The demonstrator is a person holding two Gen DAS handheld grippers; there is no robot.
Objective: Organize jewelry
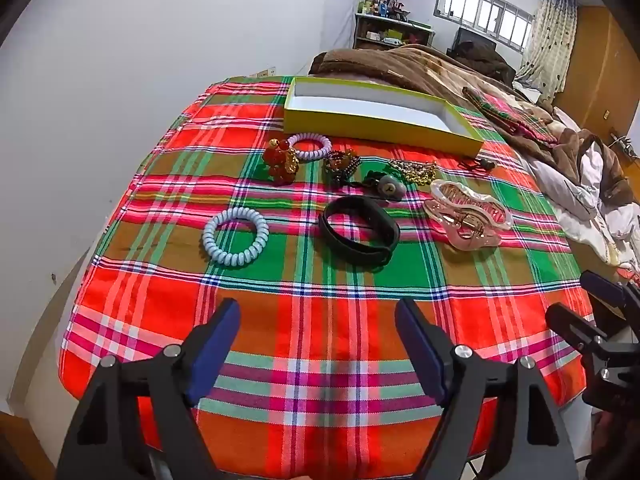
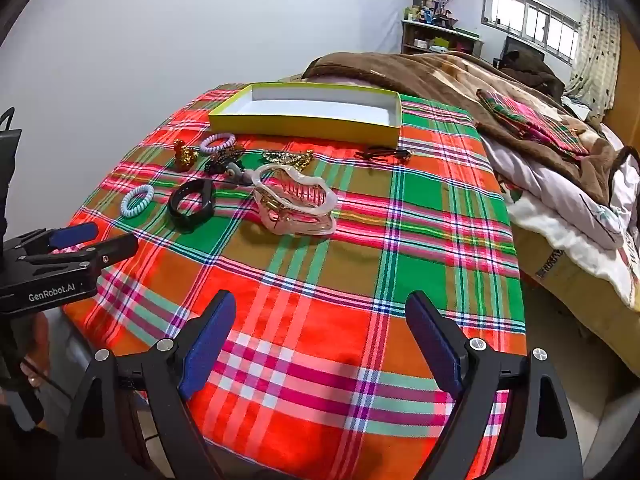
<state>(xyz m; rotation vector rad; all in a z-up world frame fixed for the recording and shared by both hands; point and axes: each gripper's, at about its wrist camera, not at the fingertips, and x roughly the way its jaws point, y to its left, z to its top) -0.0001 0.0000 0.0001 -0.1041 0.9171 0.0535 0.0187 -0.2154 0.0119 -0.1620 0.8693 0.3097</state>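
A plain white wall (image 1: 140, 60) fills the view from 9 to 12 o'clock. At 1 o'clock stands a wooden shelf (image 1: 392, 34) with bottles, beside a bright barred window (image 1: 486, 14) and patterned curtain (image 1: 554, 36). A brown blanket (image 2: 440, 76) covers the bed.

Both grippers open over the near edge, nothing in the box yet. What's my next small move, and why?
Probably ease the left gripper forward and left toward the pale blue spiral hair tie. It lies nearest, apart from the other pieces, so the open jaws can straddle it cleanly. The yellow box behind sits empty, and the right gripper is farther from it.
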